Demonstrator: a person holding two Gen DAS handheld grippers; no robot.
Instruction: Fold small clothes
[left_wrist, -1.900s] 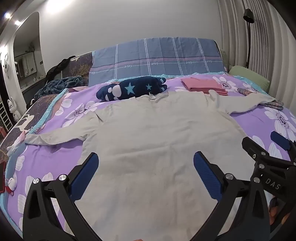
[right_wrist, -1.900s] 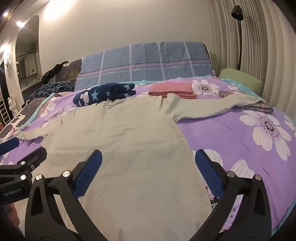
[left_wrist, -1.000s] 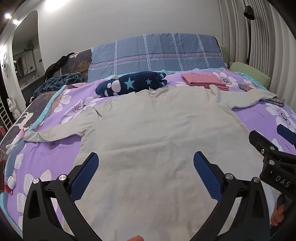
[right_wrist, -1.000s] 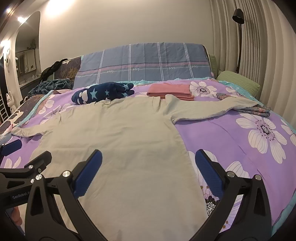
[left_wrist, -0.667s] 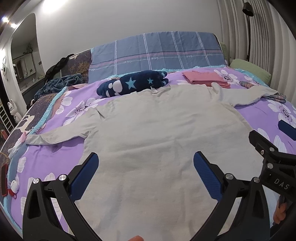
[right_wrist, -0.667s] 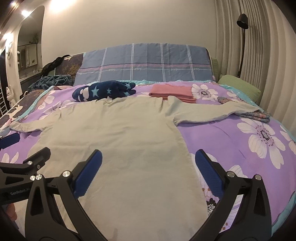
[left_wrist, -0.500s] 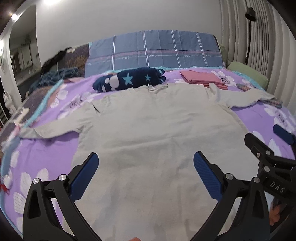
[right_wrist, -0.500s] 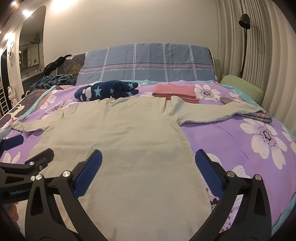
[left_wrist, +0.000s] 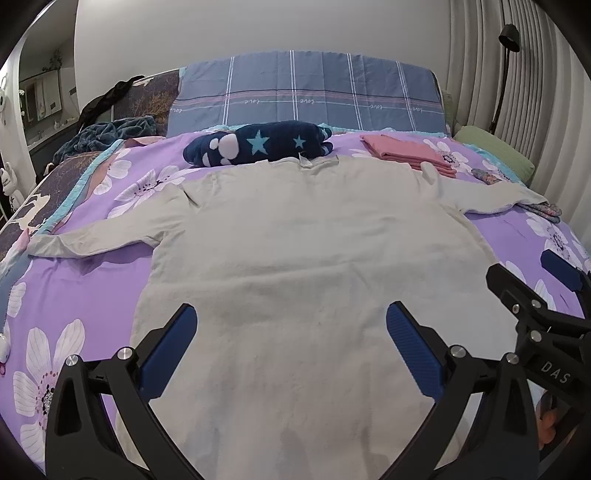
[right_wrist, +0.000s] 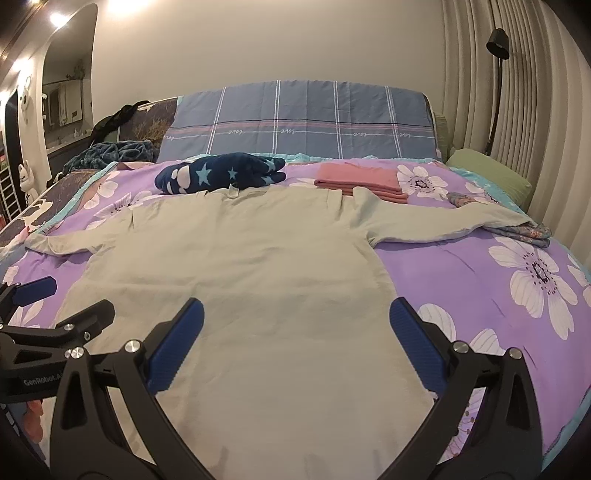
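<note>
A: What lies past the left hand-held gripper (left_wrist: 290, 345)?

B: Far ahead of it, a navy star-print bundle (left_wrist: 258, 147) sits just beyond the shirt collar. Ahead and to its right is a folded pink stack (left_wrist: 404, 151), touching the shirt's right shoulder. A green pillow (left_wrist: 495, 153) lies further right, by the curtain. A floral cloth (left_wrist: 543, 210) lies under the right cuff.

A: Anything in the way?

B: Nothing lies on the shirt body itself. The right hand-held gripper (right_wrist: 295, 345) shows at the right edge of the left view, level with the left one.

A: And the shirt (left_wrist: 314, 258)?

B: Pale grey-green, long-sleeved, spread flat on the purple flowered bed (left_wrist: 85, 291). Both sleeves are stretched out sideways. The hem is nearest, below both grippers; the collar points away.

A: The jaws?

B: Both pairs stand wide apart, holding nothing, above the lower body of the shirt.

A: Changed from half a second ago?

B: Hardly. The shirt lies as it did. The left view has tipped slightly, so the headboard (left_wrist: 306, 96) sits a little lower in it. The right gripper's place in that view is about the same.
</note>
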